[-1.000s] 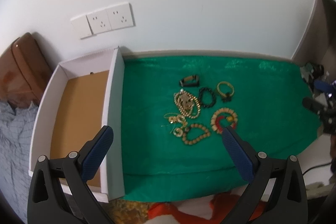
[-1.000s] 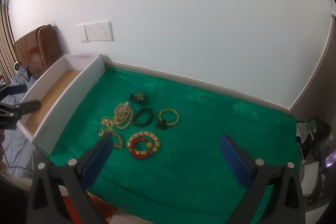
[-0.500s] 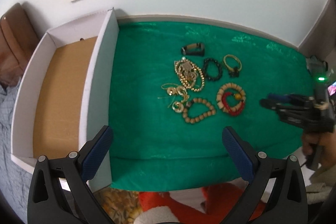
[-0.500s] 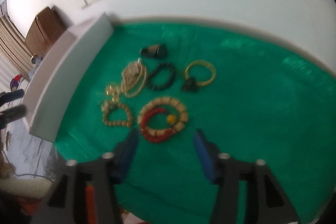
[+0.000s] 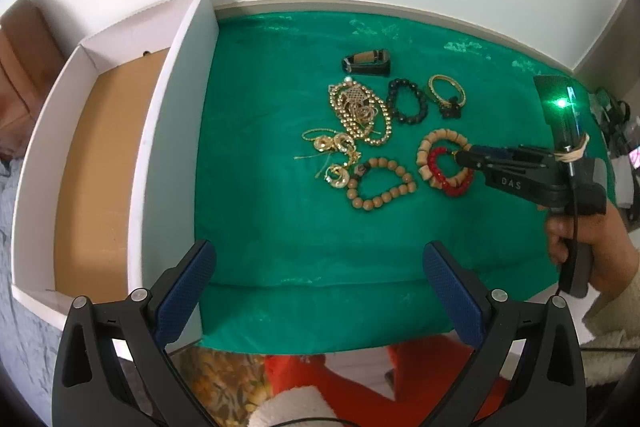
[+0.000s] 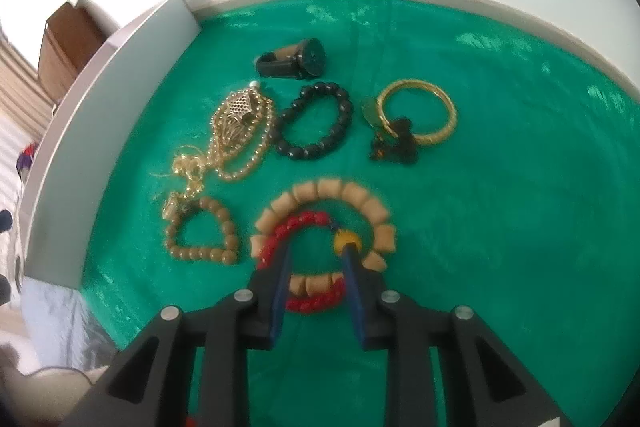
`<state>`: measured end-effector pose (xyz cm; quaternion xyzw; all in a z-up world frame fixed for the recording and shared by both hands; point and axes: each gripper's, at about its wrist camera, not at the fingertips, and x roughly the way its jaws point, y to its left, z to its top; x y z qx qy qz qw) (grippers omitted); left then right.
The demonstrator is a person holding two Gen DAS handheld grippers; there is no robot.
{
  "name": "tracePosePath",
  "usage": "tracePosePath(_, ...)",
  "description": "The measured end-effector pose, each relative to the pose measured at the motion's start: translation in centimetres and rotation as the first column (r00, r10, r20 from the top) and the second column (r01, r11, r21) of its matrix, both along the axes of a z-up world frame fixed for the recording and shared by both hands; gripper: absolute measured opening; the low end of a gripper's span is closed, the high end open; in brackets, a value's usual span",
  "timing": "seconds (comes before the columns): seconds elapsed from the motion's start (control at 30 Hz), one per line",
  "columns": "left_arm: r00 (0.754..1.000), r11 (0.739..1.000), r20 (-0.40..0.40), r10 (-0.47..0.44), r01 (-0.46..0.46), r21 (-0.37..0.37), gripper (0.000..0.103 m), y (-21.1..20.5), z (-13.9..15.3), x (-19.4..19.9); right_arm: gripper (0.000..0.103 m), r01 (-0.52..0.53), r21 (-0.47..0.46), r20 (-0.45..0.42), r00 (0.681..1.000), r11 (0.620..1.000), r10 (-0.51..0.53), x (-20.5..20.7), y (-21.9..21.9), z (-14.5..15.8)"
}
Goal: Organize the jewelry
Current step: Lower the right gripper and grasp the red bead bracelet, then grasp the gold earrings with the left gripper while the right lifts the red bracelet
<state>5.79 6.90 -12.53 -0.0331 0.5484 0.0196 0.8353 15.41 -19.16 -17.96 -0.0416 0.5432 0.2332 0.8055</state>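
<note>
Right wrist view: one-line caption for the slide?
Right gripper, jaws closing, straddles the red bead bracelet nested in a tan bead bracelet on green cloth.

Green cloth [image 5: 280, 227], red bracelet [image 6: 304, 227], gold bangle [image 6: 436, 99], black beads [image 6: 320, 123].

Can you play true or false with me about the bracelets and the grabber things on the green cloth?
1. The right gripper is down at the red bead bracelet. True; its jaws have just been closing, with part of that bracelet between them.
2. The left gripper is holding the gold bangle. False; its jaws stand wide open with nothing between them.
3. The black bead bracelet lies between the gold chain necklace and the gold bangle. True.
4. The white box is full of jewelry. False; none shows in it, only its brown floor.
5. The red bead bracelet lies partly inside the ring of chunky tan beads. True.
</note>
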Motion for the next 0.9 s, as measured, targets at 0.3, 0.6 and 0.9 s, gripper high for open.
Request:
tracePosePath(0.3,1.000,1.000,-0.014,0.017,-0.017,-0.005,0.103,0.9,-1.1,0.7,0.026,-0.054,-0.056,-0.063,0.997,0.997,0.050,1.6,0.4,-2.3)
tracePosePath(0.6,0.999,0.998,-0.053,-0.005,0.002,-0.069,0.102,2.4,-3.9,3.2,0.018,-0.046,-0.051,-0.036,0.998,0.998,0.044,1.9,0.3,-1.8)
tracePosePath(0.9,0.996,0.996,-0.081,-0.033,0.026,-0.081,0.093,2.1,-8.6,10.7,0.018,-0.007,0.069,0.024,1.000,0.998,0.006,-1.0,-1.6,4.4)
